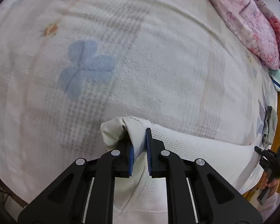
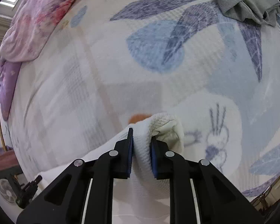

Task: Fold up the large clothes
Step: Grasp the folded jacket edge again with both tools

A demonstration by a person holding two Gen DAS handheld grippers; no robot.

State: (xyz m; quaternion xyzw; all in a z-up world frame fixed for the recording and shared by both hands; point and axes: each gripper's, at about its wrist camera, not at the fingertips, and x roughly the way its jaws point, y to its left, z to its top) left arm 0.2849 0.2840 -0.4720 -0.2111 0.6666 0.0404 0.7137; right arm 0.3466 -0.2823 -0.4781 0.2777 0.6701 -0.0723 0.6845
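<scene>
Garment (image 1: 186, 145), white and waffle-knit, lies on the bed (image 1: 158, 65), a bunched corner clamped in each hand-held gripper: left (image 1: 140, 149), right (image 2: 141, 149). Folding looks barely begun; the folds themselves remain.

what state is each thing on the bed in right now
left hand-held gripper: shut on a bunched corner of the white waffle-knit garment
right hand-held gripper: shut on another bunched corner of it
white waffle-knit garment: stretched between the two grips, over the bed
pink floral quilt: heaped at the bed's edge
grey garment: crumpled, unfolded
printed bedspread: spread flat
</scene>
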